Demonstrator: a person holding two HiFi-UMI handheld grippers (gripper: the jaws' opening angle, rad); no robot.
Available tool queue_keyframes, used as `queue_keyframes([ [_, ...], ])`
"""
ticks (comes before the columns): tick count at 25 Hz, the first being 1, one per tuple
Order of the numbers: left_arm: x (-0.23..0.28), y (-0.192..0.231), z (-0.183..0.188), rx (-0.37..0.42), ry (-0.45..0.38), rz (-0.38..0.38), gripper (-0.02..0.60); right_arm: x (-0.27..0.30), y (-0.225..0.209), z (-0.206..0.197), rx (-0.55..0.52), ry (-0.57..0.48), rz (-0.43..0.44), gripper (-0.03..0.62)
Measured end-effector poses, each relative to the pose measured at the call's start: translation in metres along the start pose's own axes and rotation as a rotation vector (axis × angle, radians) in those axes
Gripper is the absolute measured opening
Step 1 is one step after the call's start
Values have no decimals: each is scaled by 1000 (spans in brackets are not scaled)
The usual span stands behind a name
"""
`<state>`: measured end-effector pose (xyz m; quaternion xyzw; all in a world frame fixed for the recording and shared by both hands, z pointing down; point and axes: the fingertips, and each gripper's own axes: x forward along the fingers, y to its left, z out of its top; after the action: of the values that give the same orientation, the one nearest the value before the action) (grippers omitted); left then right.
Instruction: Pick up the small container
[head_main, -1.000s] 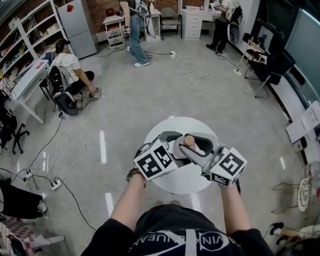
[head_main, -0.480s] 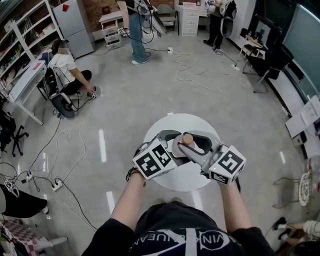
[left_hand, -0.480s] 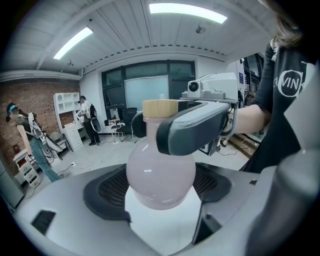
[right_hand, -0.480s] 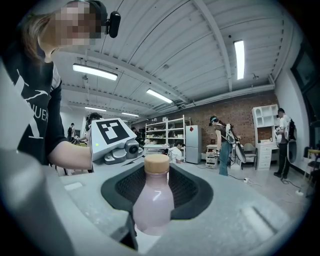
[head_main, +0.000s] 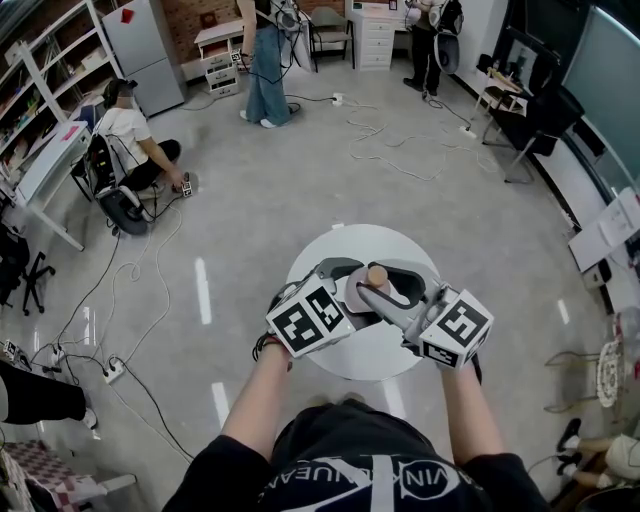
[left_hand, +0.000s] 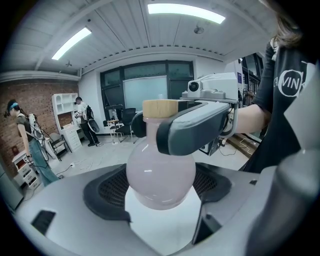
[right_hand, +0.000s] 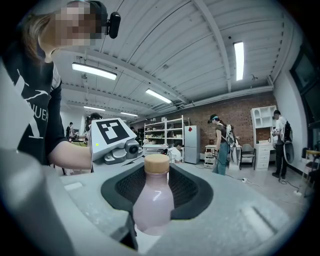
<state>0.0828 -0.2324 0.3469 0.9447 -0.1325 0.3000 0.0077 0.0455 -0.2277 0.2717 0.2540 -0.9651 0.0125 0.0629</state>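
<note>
A small bottle (head_main: 377, 279) with a pale pink body and a cork-coloured cap stands upright over the round white table (head_main: 340, 248). Both grippers straddle it from my side. In the left gripper view the bottle (left_hand: 160, 170) fills the hollow between the black pads of my left gripper (left_hand: 160, 192); contact there is unclear. One grey jaw of the right gripper lies across the bottle's shoulder and neck in that view. In the right gripper view the bottle (right_hand: 152, 200) sits between the pads of my right gripper (right_hand: 156, 202). From above, the left gripper (head_main: 347, 285) and right gripper (head_main: 388, 292) ring the bottle.
The table is small, with grey floor all round it. Loose cables (head_main: 400, 150) trail across the floor beyond. A person sits on the floor (head_main: 130, 135) at the back left, another stands (head_main: 265, 70) at the back. Shelves and desks line the left wall.
Both grippers and the bottle stay where they were. Only the head camera has shifted a little, and the standing person at the back has stepped.
</note>
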Motion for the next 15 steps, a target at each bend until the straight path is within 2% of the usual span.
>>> queue_keyframes([
  [15,-3,-5,-3,3,-8,-11,373,1,7,-2,0,7,-8,144],
])
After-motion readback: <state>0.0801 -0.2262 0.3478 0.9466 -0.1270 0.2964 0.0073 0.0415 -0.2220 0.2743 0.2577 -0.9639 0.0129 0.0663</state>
